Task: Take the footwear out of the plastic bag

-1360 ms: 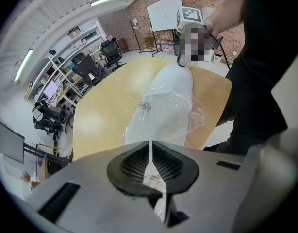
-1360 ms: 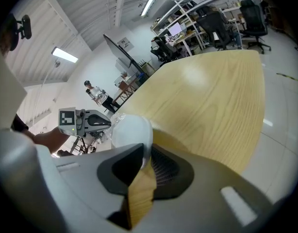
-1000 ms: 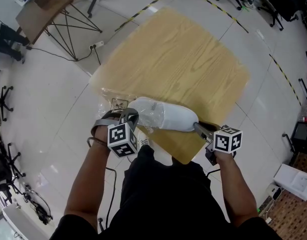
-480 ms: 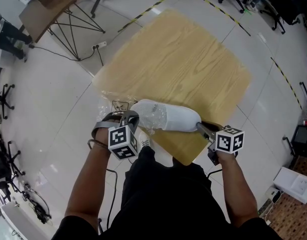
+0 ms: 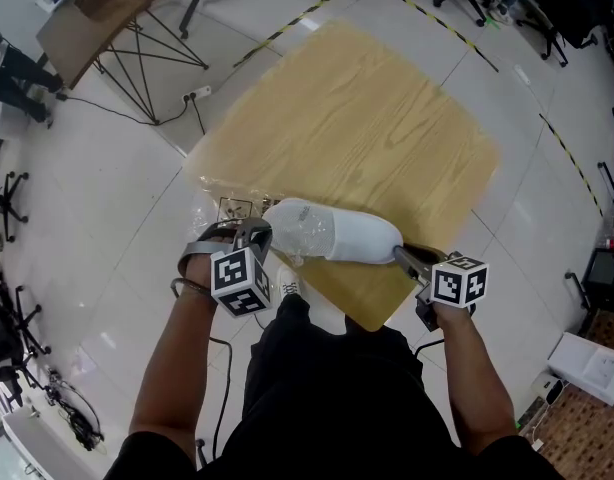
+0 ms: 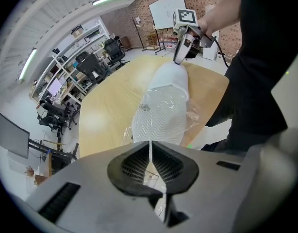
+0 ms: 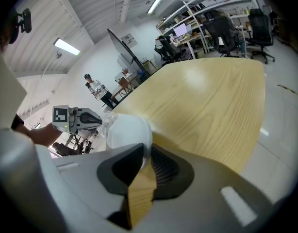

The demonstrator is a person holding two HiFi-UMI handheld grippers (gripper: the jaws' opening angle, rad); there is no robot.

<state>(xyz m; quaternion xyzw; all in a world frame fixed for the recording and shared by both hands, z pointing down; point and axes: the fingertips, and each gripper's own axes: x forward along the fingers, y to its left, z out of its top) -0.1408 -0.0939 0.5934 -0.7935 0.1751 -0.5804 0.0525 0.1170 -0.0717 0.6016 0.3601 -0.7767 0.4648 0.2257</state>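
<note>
Well, the left gripper pinches the plastic bag; the right gripper clamps the white shoe's end. The bag's printed label is too small to read, with the wooden table beneath.

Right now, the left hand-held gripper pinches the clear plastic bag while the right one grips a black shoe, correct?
Not quite: the head view shows a white shoe, not a black one. The left hand-held gripper pinches the clear plastic bag while the right hand-held gripper grips that shoe's end.
</note>
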